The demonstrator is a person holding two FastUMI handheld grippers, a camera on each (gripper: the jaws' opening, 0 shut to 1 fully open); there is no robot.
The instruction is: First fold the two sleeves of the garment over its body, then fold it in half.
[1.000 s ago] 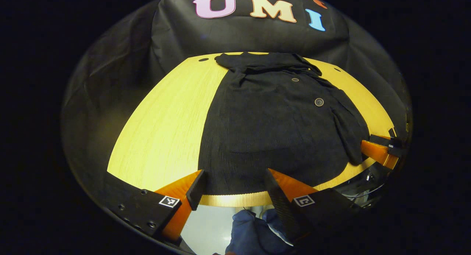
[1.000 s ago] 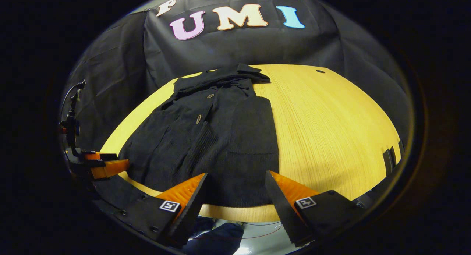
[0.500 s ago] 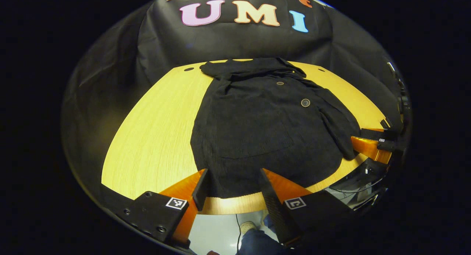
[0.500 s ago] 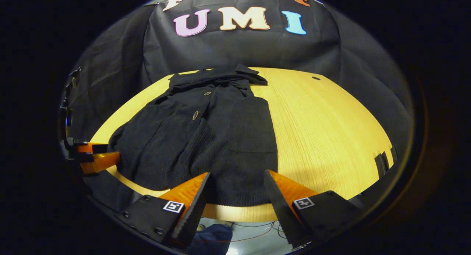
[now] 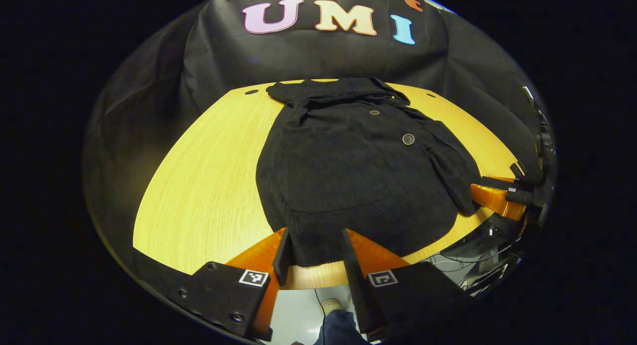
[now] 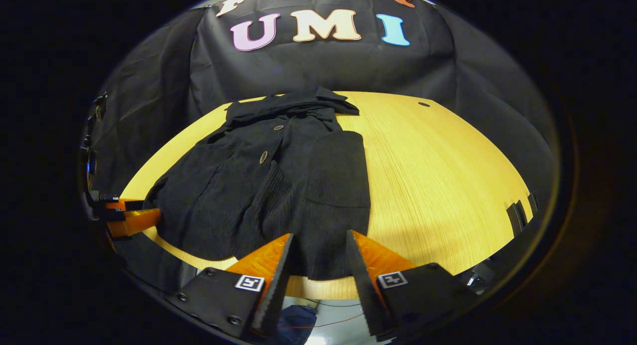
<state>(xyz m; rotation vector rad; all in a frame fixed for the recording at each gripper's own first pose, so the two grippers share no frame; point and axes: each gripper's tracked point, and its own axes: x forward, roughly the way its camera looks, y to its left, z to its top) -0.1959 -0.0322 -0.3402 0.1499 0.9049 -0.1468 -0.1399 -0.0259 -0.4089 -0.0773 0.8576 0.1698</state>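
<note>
A black buttoned garment (image 5: 348, 175) lies flat on the yellow wooden table (image 5: 209, 175), collar at the far end, both sleeves folded in over its body. My left gripper (image 5: 314, 253) stands at the table's front edge, its fingers astride the hem's left corner with a narrowed gap between them. In the right gripper view the garment (image 6: 278, 185) spreads to the left of centre, and my right gripper (image 6: 318, 258) straddles the hem's right corner in the same way. Each gripper shows small in the other's view: the right gripper (image 5: 497, 198) and the left gripper (image 6: 132, 218).
The table (image 6: 438, 175) has bare wood on both sides of the garment and small dark holes (image 5: 251, 91) (image 6: 424, 104) near its far corners. Below the front edge I see pale floor, cables and a person's leg (image 5: 341, 325).
Both grippers have moved forward onto the hem and their fingers have drawn closer together around the cloth. The garment itself lies as before.
</note>
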